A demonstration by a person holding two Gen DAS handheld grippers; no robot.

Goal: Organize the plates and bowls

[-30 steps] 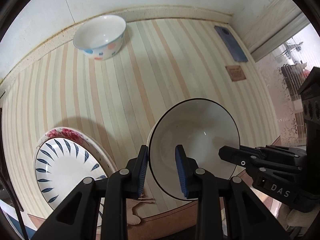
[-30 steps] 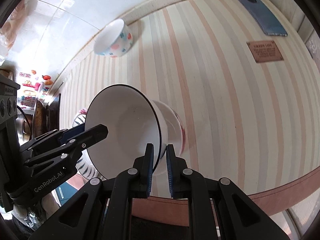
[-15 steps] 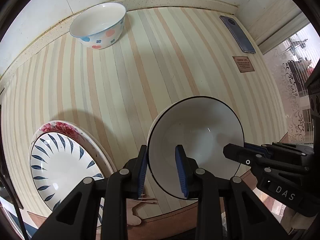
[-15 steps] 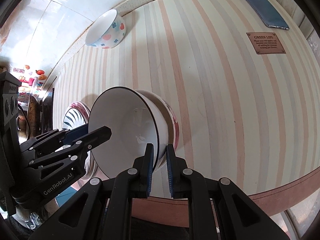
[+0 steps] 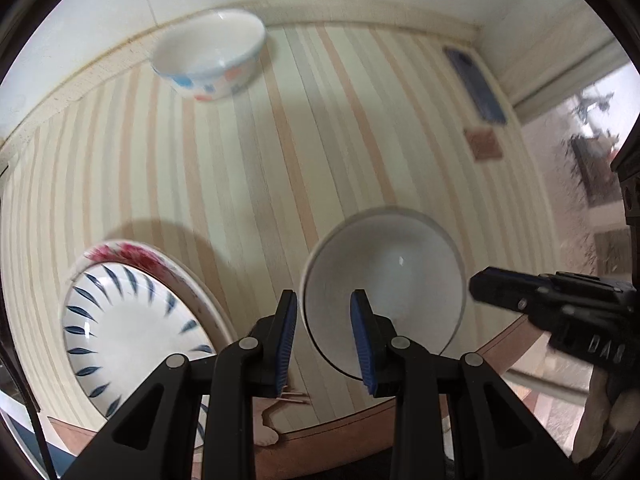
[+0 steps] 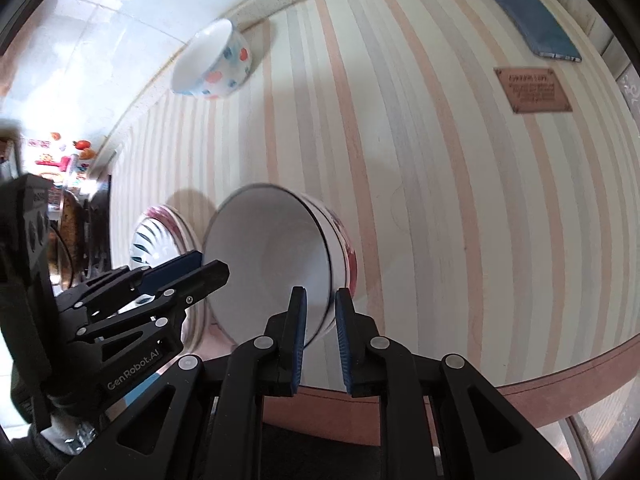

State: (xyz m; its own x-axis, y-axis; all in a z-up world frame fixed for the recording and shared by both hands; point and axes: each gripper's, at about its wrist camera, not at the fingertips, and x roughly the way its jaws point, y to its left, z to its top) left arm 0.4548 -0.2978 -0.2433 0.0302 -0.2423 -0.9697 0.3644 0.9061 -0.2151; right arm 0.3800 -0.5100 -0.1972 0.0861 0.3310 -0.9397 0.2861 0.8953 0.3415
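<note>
A white black-rimmed bowl (image 5: 386, 292) (image 6: 272, 264) sits nested in a red-patterned bowl (image 6: 344, 248) near the table's front edge. My left gripper (image 5: 324, 336) is open, its jaws astride the bowl's left rim. My right gripper (image 6: 321, 320) is open, its jaws astride the right rim; it shows at the right in the left wrist view (image 5: 560, 312). A blue-leaf plate (image 5: 124, 336) lies on a red-flowered plate (image 5: 128, 250) at the left. A dotted bowl (image 5: 212, 60) (image 6: 212, 64) stands by the back wall.
A blue phone (image 6: 528, 16) and a brown label (image 6: 532, 90) lie at the back right of the striped tablecloth (image 5: 320, 140). The table's brown front edge (image 6: 560, 376) runs close under the grippers. A white wall bounds the back.
The right gripper's jaws have opened off the bowl rim. The nested bowls have come down level onto the table. Both views have shifted, and the left wrist view is blurred.
</note>
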